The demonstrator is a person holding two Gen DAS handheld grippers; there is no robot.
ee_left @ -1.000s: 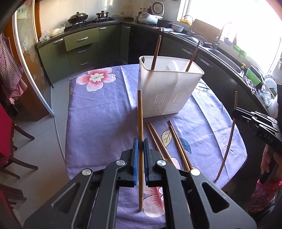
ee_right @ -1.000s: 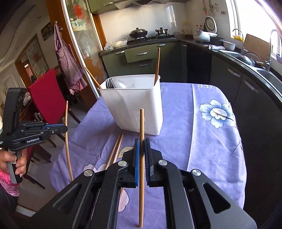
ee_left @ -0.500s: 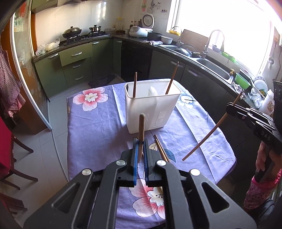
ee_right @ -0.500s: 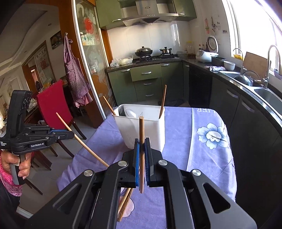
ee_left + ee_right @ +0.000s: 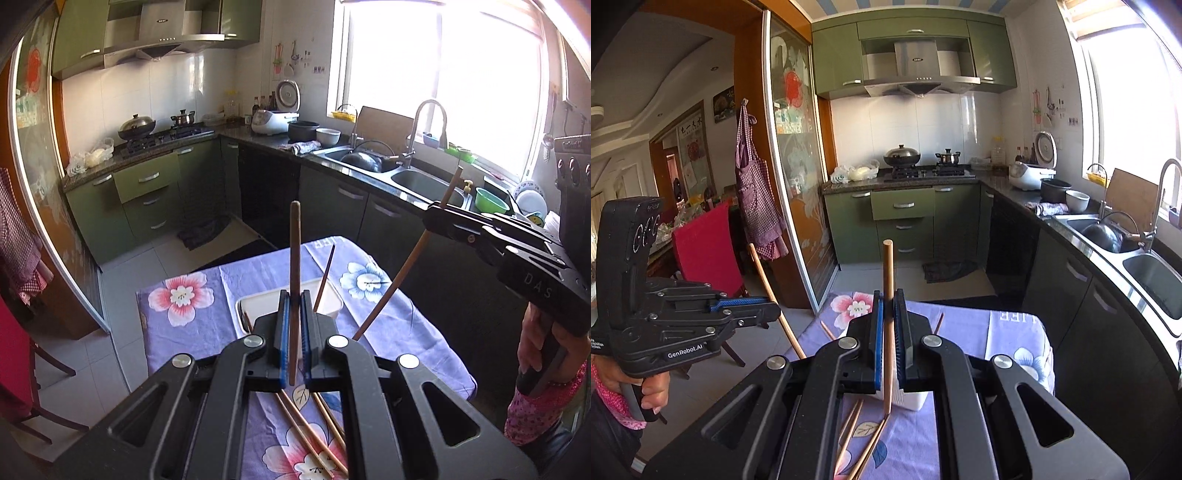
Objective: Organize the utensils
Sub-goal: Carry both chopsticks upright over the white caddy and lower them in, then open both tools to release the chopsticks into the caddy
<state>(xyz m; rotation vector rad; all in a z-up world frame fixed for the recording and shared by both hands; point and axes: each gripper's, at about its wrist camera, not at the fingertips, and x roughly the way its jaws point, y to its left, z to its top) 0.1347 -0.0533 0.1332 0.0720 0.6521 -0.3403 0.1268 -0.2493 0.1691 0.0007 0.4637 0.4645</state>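
Left tongs [image 5: 291, 332]: clamped on a dark brown chopstick [image 5: 294, 258], which stands nearly upright between the blue pads [image 5: 282, 336]; seen from the right wrist view they sit at 9 o'clock [image 5: 775, 308], the stick slanting through them.
Right tongs [image 5: 888, 343]: clamped on a lighter wooden chopstick [image 5: 888, 280], upright between its blue pads; from the left wrist view they show at 3 o'clock [image 5: 430, 218], with the stick running diagonally down toward the surface.
White utensil holder [image 5: 255, 301]: stands on the surface at 12 o'clock just beyond the left tongs, partly hidden by them; one thin chopstick [image 5: 325, 273] leans up out of it on its right side. How it is divided inside cannot be told.
Loose chopsticks [image 5: 303, 432]: several lie on the surface at 6 o'clock, below the left tongs, near the holder's front.
Surface [image 5: 177, 317]: covered with a purple cloth printed with pink and white flowers.
Hands: a hand [image 5: 535, 343] grips the right tool's handle; another [image 5: 653, 391] grips the left one.
Background: green kitchen cabinets [image 5: 901, 206] at 12 o'clock.
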